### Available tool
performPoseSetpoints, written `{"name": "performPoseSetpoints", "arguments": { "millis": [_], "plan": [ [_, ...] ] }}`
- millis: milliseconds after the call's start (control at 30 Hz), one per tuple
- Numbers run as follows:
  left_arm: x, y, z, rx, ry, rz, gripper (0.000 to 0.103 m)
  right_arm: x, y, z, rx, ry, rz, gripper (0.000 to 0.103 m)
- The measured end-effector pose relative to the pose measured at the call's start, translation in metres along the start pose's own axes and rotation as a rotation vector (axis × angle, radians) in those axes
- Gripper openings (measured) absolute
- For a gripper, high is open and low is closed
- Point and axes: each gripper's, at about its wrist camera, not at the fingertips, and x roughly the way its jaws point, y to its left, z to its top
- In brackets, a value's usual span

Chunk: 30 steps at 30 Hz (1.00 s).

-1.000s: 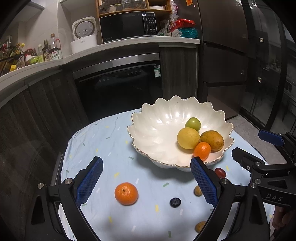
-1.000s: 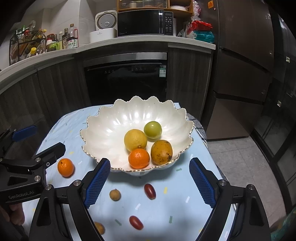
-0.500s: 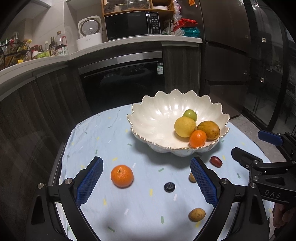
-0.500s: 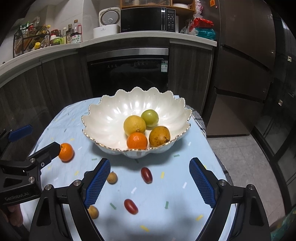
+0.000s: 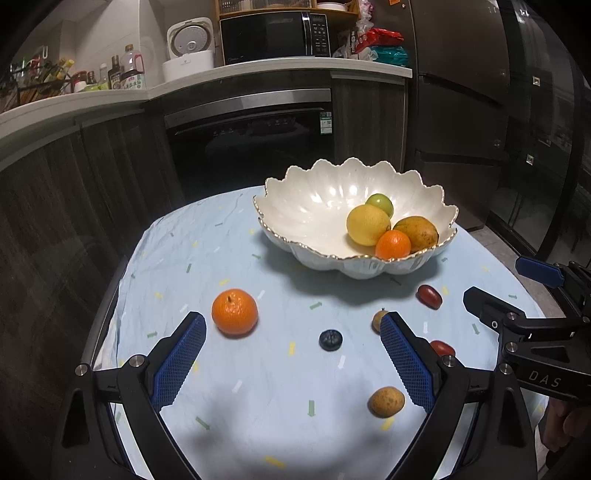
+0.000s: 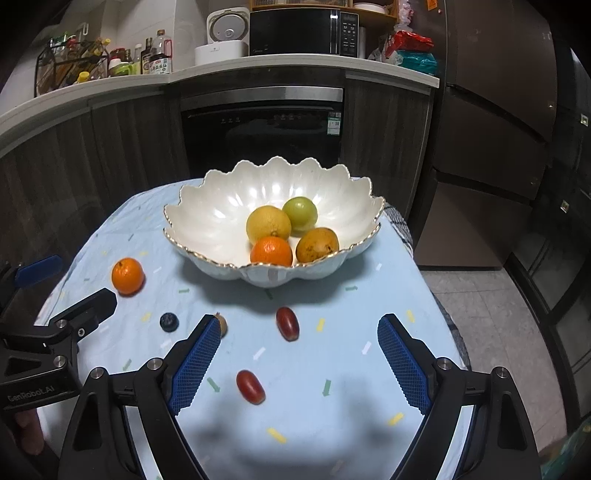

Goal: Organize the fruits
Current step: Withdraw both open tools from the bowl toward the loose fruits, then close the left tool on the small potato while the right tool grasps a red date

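Note:
A white scalloped bowl [image 5: 306, 218] [image 6: 218, 221] holds a lemon [image 5: 367, 225], a green fruit [image 5: 379, 202], a mango [image 5: 419, 232] and a tangerine [image 5: 393, 244]. On the blue cloth lie a loose tangerine [image 5: 234, 312] [image 6: 127, 276], a blueberry [image 5: 330, 339] [image 6: 169, 322], two red grape tomatoes [image 6: 287, 323] [image 6: 251, 387] and two small brown fruits [image 5: 386, 401] [image 5: 379, 319]. My left gripper [image 5: 291, 360] is open and empty above the cloth, near the blueberry. My right gripper [image 6: 299, 363] is open and empty above the tomatoes.
The round table's edge [image 5: 110, 306] drops off left and right [image 6: 439, 295]. Dark kitchen cabinets and an oven [image 6: 262, 129] stand behind it. A counter holds a microwave [image 6: 299, 33], a rice cooker and bottles.
Both grippers have drawn back and up from the bowl, so more of the cloth and loose fruit shows. Both stay open. No fruit has moved.

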Motion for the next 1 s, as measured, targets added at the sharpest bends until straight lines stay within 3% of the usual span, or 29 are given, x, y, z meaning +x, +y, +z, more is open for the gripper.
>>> {"name": "performPoseSetpoints", "arguments": {
  "millis": [600, 1000],
  "plan": [
    [0.003, -0.021, -0.031, 0.016, 0.037, -0.022, 0.096, 0.008, -0.006, -0.026, -0.043, 0.02, 0.049, 0.086],
    [0.01, -0.041, -0.046, 0.077, 0.072, -0.05, 0.085, 0.012, -0.003, -0.039, -0.138, 0.026, 0.103, 0.075]
  ]
}}
